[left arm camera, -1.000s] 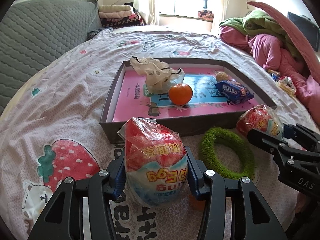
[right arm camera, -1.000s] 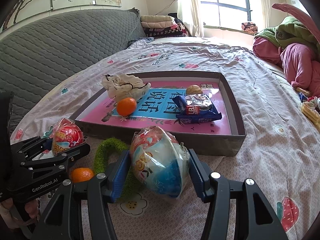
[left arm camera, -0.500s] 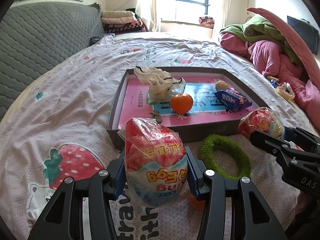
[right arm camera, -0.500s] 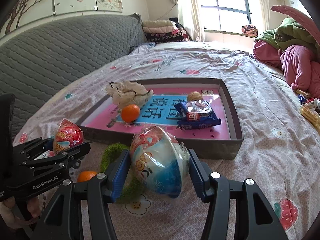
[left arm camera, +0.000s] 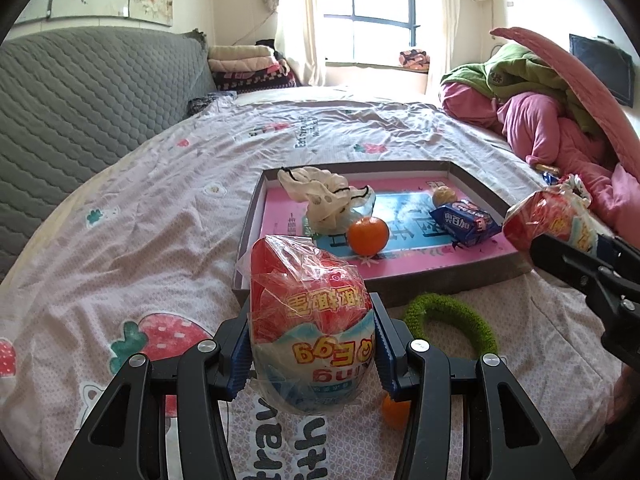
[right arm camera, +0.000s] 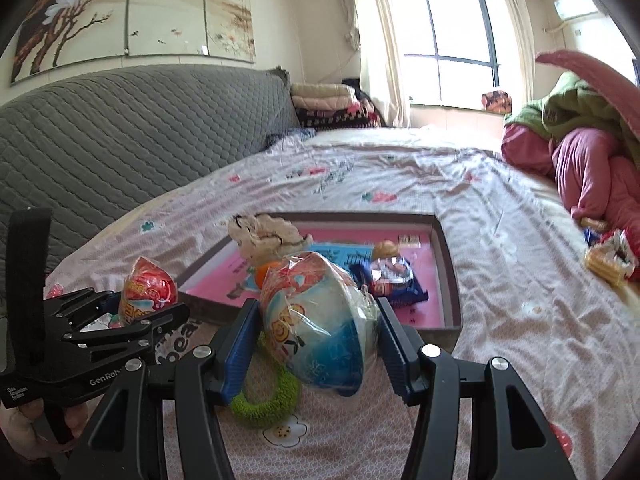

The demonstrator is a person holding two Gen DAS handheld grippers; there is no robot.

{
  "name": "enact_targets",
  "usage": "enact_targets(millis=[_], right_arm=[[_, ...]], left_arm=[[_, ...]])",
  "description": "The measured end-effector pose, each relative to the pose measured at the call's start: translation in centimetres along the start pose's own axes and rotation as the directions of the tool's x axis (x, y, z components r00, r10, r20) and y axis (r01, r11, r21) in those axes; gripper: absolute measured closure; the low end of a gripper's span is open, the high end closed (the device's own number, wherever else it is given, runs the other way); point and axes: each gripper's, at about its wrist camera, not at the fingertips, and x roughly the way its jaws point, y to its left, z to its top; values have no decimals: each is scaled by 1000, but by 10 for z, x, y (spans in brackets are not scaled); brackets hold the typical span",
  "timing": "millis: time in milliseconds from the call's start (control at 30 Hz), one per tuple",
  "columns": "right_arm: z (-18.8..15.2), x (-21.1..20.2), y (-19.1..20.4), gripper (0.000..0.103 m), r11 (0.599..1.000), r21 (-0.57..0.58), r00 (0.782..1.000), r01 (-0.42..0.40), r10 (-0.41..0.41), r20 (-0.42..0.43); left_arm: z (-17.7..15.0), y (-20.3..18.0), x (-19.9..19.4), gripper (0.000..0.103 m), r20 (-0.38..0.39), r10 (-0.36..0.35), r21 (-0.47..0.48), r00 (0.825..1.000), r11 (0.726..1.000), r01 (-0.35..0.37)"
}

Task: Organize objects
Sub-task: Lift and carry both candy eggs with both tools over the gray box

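Ahead of us the tray (left arm camera: 256,216) has bare pink floor at its near left corner — the crumpled bag (left arm camera: 324,196), orange (left arm camera: 367,231) and biscuit packet (left arm camera: 464,224) crowd the middle; its near wall and the green ring (left arm camera: 452,320) bar a low approach.

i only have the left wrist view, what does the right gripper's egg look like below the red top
Observer: The right gripper holds a wrapped toy egg whose lower half is white and blue.
Operator: anything on the wall over the headboard
Observer: A blossom painting spans several panels; your view shows only its lower edge.
Operator: who holds the left gripper
Observer: A hand grips its handle, at the bottom left corner.
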Motion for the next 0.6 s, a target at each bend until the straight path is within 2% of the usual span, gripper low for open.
enact_targets(millis=[233, 600], right_arm=[[3, -8, 7, 46, 999, -35, 999, 7, -6, 46], [12, -4, 2, 46, 1000, -16, 999, 6, -6, 48]], left_arm=[[2, 1, -3, 51, 14, 12, 1, 1000, 1000, -12], [10, 14, 4, 51, 4, 20, -31, 1000, 999, -20]])
